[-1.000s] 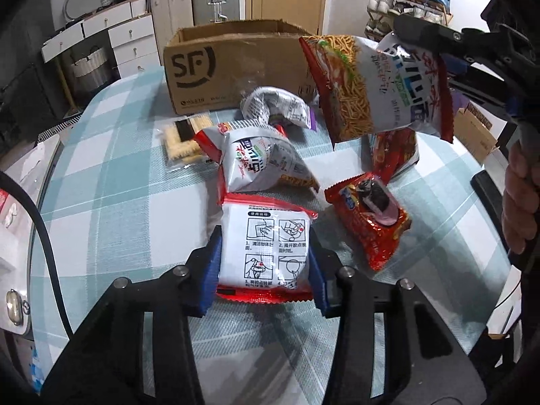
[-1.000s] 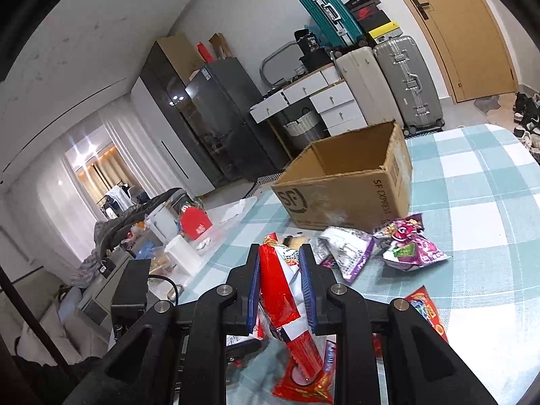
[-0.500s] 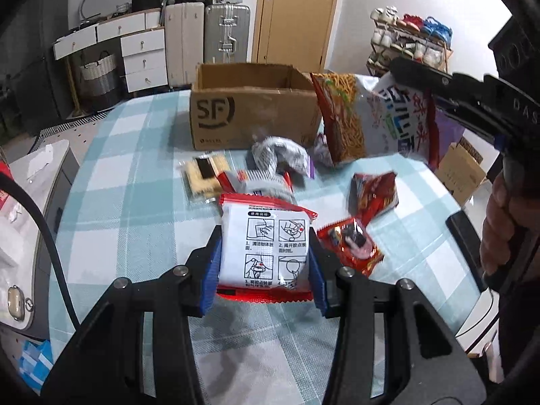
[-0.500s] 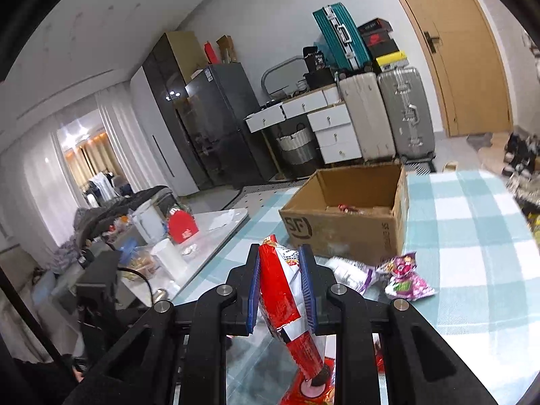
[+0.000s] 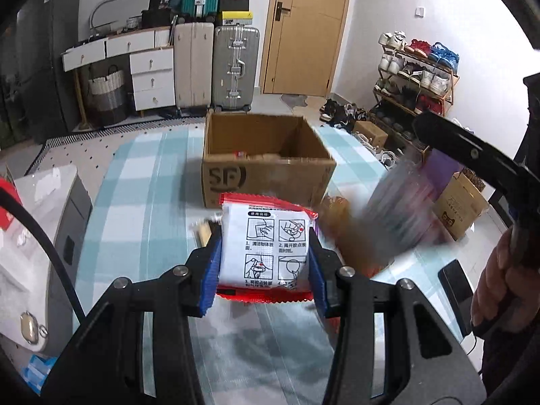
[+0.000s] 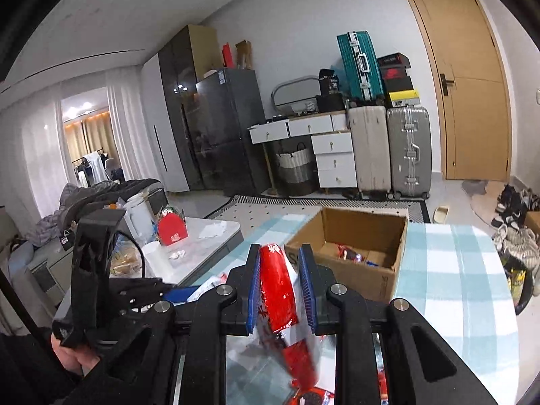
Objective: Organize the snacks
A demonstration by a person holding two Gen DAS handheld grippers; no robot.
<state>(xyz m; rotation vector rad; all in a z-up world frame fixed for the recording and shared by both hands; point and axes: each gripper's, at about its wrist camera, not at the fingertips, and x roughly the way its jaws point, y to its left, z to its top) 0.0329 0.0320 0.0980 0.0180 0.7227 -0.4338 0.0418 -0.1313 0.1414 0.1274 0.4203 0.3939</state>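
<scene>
My left gripper (image 5: 265,270) is shut on a white snack packet with red edges (image 5: 270,246) and holds it in the air in front of the open SF cardboard box (image 5: 266,168). My right gripper (image 6: 280,290) is shut on a red and white noodle snack bag (image 6: 278,293), which hangs down from the jaws; it shows blurred in the left wrist view (image 5: 391,209). The box (image 6: 351,253) lies ahead of the right gripper with several snacks inside. The left gripper's body (image 6: 98,270) shows at the left of the right wrist view.
The table has a blue and white check cloth (image 5: 135,202). More snack packets lie below the held bags, mostly hidden (image 6: 310,396). A white side table (image 6: 202,236) with jars stands to the left. Suitcases (image 5: 233,67) and a shoe rack (image 5: 415,77) stand beyond.
Both grippers have risen with their packets and moved toward the box. The loose snacks on the table have dropped out of sight. The noodle bag is swinging and blurred.
</scene>
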